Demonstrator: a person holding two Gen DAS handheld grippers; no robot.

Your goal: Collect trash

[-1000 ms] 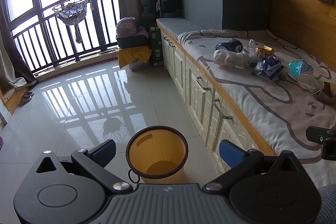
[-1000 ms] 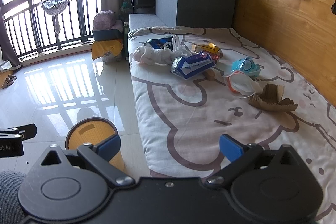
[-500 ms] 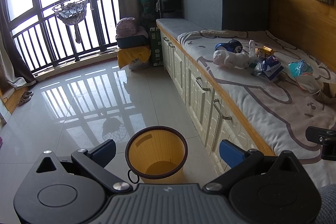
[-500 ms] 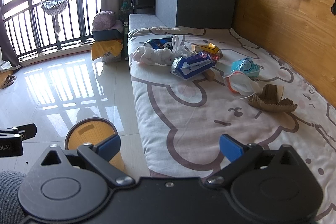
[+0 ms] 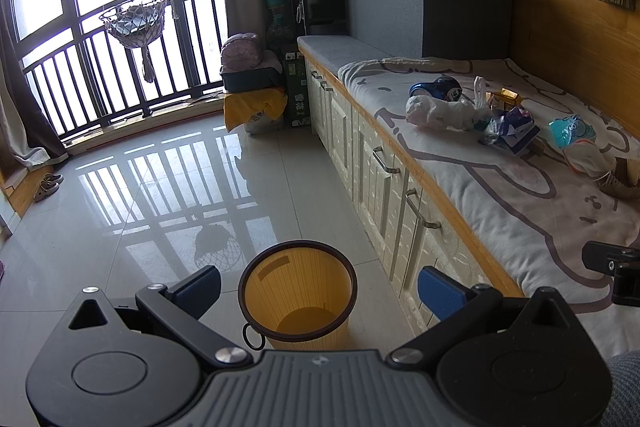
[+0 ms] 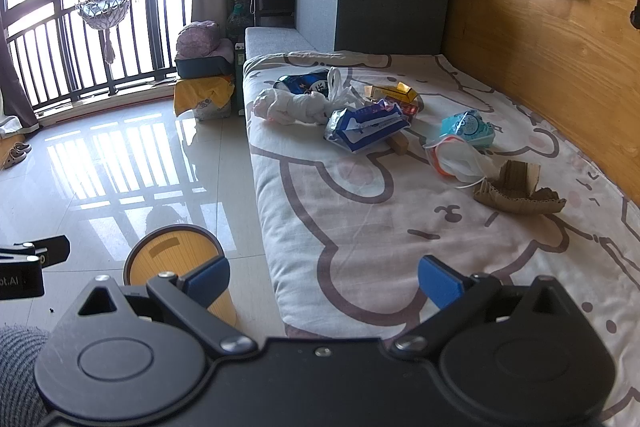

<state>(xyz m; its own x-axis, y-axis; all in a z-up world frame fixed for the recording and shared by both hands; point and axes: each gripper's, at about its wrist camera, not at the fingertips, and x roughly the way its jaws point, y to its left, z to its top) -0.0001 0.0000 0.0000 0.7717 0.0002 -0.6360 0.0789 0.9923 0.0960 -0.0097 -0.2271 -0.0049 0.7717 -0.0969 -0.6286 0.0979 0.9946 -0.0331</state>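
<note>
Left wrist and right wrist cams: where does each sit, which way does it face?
Left wrist: on the left gripper, open, facing the orange bin on the floor; a sleeve edge shows bottom right.
Right wrist: on the right gripper, open, facing the trash-strewn bed cover; a sleeve shows bottom left.
Shared: bin, bed, blue wipes pack, torn cardboard.

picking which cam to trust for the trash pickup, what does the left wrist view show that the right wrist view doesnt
Only the left wrist view: the inside of the bin, which looks empty, and the cabinet doors under the bed.

Only the right wrist view: the whole cardboard scrap and the wood block, both in plain sight; the bin's inside is mostly hidden.

Both: the bin on the floor, the white bag, the blue packet, the teal packet, and an open gripper, left and right, holding nothing.
</note>
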